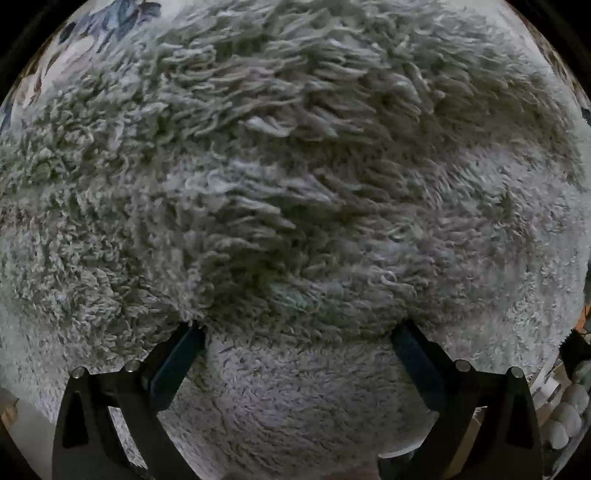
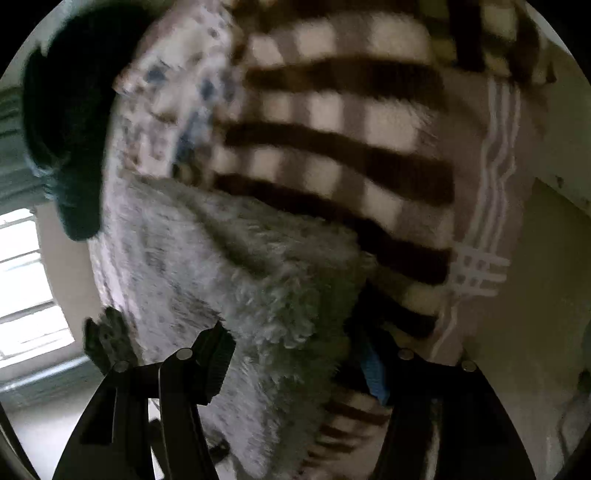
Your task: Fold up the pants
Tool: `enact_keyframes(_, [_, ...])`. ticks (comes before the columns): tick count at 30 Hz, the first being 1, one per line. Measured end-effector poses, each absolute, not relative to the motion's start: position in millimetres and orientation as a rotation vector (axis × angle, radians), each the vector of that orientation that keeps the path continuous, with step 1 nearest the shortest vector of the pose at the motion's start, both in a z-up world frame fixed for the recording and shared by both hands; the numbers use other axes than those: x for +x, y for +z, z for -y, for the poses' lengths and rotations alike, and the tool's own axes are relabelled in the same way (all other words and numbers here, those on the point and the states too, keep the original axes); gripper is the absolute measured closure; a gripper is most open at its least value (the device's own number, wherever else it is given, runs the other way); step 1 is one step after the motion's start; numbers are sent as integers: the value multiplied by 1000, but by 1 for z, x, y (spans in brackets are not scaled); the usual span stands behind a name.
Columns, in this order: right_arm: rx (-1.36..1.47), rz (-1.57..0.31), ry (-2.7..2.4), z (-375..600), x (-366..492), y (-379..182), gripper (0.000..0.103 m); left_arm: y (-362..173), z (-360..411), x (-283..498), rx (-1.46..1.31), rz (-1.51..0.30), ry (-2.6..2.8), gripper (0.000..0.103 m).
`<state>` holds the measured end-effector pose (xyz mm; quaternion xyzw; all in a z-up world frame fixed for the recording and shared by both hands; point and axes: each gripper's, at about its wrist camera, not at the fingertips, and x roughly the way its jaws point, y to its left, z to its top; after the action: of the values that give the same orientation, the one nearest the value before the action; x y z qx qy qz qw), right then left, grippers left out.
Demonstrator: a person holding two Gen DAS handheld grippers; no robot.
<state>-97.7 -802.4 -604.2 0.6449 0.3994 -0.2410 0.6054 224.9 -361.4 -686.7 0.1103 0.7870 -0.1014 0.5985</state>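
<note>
**Fleecy pants lying bunched, both tools standing clear of the cloth**

The left tool [image 1: 297, 332] is pointing steeply down over the grey fleecy pants [image 1: 295, 192], which are filling almost its whole view. Its jaws are standing as wide as they go, with the pile of the cloth showing between them and nothing pinched. A ridge of longer, darker pile is running across the middle of that view above a flatter, paler stretch near the fingers, which reads as one layer lying over another. A flowered sheet [image 1: 110, 22] is peeking out at the upper left edge.

From the right wrist, blurred, the right tool [image 2: 306, 354] is standing partly open. A lobe of the pants is reaching in between its jaws, but the left finger [image 2: 216, 362] is showing clear of the pile and nothing looks pressed; the right finger is hard to make out in the dark. Beyond the pants a brown-and-cream checked blanket [image 2: 332, 122] is spreading, with the flowered sheet at its left.

Judging progress: the pants are lying on the bedding with at least one overlap visible, but the outline is still lumpy and rounded, not a flat, squared packet. Whether the legs are already laid together cannot be told. Taking hold afresh, folding over and smoothing appear to be left.
</note>
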Motion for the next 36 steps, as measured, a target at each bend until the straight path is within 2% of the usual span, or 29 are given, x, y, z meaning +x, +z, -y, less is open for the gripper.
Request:
enact_keyframes(2, [1466,-843,-494,797,-95,-591,46,-688,361,227,253,-1823,-240,0])
enact_keyframes(4, [1449,-814,-409,789,-87,-582,46,-694,377,238,254,-1817,-240,0])
enact_keyframes(10, [1443,-865,-415,790,-70,-611,46,-699,394,227,274,-1807,-199,0])
enact_keyframes(13, [1562,-753,-386,793,-76,-628,45,-704,401,232,279,-1847,-185,0])
enact_keyframes(16, [1583,-617,-287,791,-71,-619,45,-707,407,237,274,-1852,-188,0])
enact_keyframes(22, [1576,-708,-276,784,-42,-646,45,-686,403,232,268,-1827,-207,0])
enact_keyframes(23, [1569,-716,-286,784,-37,-648,50,-681,404,231,262,-1818,-206,0])
enact_keyframes(24, [1554,-723,-299,783,-34,-646,59,-674,405,231,258,-1801,-206,0])
enact_keyframes(25, [1522,-732,-324,781,-30,-640,83,-668,407,230,261,-1778,-205,0])
enact_keyframes(36, [1212,-796,-407,728,5,-539,84,-629,403,231,356,-1568,-217,0])
